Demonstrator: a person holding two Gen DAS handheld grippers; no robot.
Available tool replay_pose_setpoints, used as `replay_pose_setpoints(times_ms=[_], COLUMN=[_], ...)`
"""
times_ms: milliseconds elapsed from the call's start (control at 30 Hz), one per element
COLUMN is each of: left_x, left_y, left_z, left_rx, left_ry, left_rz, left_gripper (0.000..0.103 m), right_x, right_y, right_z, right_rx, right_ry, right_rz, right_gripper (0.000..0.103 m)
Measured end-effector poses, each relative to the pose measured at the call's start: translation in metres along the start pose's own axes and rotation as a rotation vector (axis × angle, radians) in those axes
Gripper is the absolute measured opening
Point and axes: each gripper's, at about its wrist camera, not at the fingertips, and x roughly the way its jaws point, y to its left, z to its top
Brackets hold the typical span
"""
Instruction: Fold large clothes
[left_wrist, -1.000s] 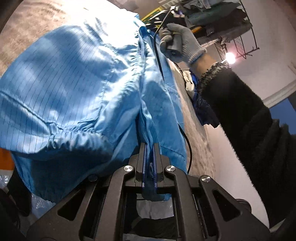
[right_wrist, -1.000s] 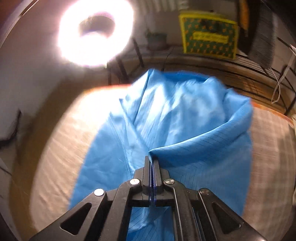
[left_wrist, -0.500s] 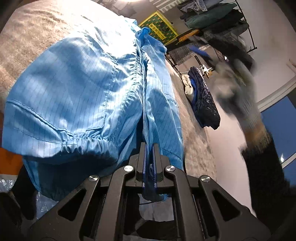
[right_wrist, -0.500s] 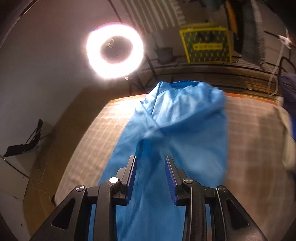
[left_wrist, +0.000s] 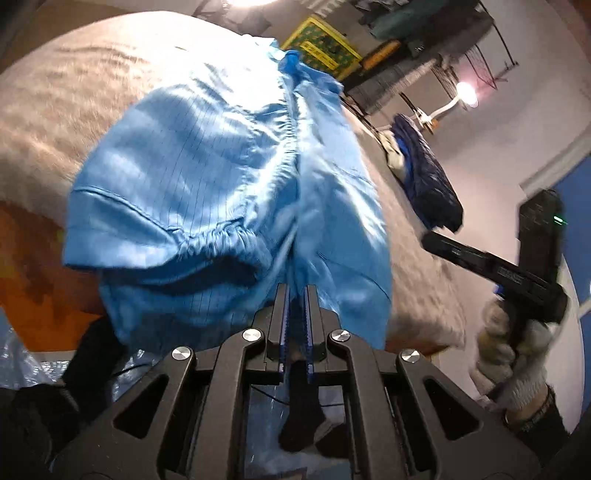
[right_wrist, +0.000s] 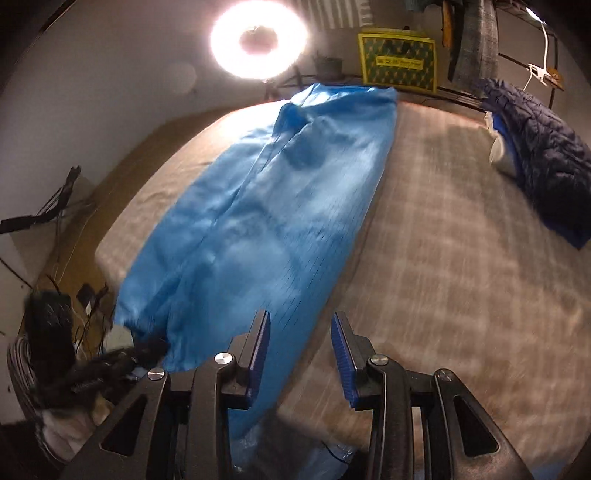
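While the left gripper (left_wrist: 296, 295) stays pointed down at the bed edge, its jaws are pressed together on a fold of the light-blue pinstriped garment (left_wrist: 229, 177), pinching the fabric just ahead of the blue fingertip pads. Garment spreads away from that gripper, up and to its left, over the beige checked bedcover (left_wrist: 55, 110); an elastic-gathered cuff or hem bunches just left of the jaws, and the fabric's near end hangs over the bed edge. Right of the left gripper, well apart from the cloth, a grey knit-gloved hand (left_wrist: 513, 365) holds the other black tool, blurred. Far right of the garment in that view, a dark navy quilted jacket (left_wrist: 428, 173) lies near the bed's far side. Right gripper (right_wrist: 300, 347): jaws spread, nothing between the pads, no contact visible. Garment (right_wrist: 266, 206) lies ahead and left of it as a long strip running toward the far edge, its near end just beside the left finger. Bare bedcover (right_wrist: 443, 229) sits straight ahead and right of that gripper. Navy jacket (right_wrist: 535, 155) is at its far right, apart from the garment. Ring light (right_wrist: 258, 38) glows beyond the bed, yellow patterned box (right_wrist: 397, 61) to its right.
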Motion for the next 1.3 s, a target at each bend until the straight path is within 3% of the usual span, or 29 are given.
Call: replay_pose_setpoints(times_ms=[133,200,367,433,533,667,900,1067,1300], left_x=[-0.038,-0.049,-0.054,-0.048,-0.033,0.008,0.129,0.207,0.259], left_y=[-0.013,-0.019,-0.043,-0.051,-0.061,-0.069,-0.080,-0.058,-0.009], left_z=[0.010,0.027,0.100,0.132,0.177,0.233,0.306,0.338,0.347], left_rx=[0.070,0.098,0.222,0.259,0.317,0.365,0.461,0.426,0.435], left_ry=[-0.026,-0.031,-0.050,-0.046,-0.060,-0.034,0.034,0.055,0.066], left_rz=[-0.007,-0.002,0.039,0.039,0.052,0.050,0.057,0.076,0.166], left_gripper=[0.004,0.004,0.005,0.021,0.024,0.024,0.024,0.023,0.023], right_x=[-0.009,-0.015,-0.022,-0.020,-0.014,0.001,0.048,0.106,0.188], right_y=[-0.006,-0.016,-0.029,-0.033,-0.041,-0.056,-0.108,-0.155,-0.184], right_z=[0.002,0.013,0.047,0.061,0.087,0.124,0.196,0.246,0.305], right_rx=[0.010,0.057,0.099,0.099,0.092,0.076,0.124,0.210,0.211], right_ry=[-0.046,-0.067,-0.127,-0.150,-0.167,-0.170,-0.177,-0.155,-0.106], right_rz=[-0.003,0.036,0.043,0.043,0.039,0.039,0.070,0.075,0.069], right_gripper=[0.035,0.035,0.038,0.050,0.051,0.051,0.044,0.038,0.034])
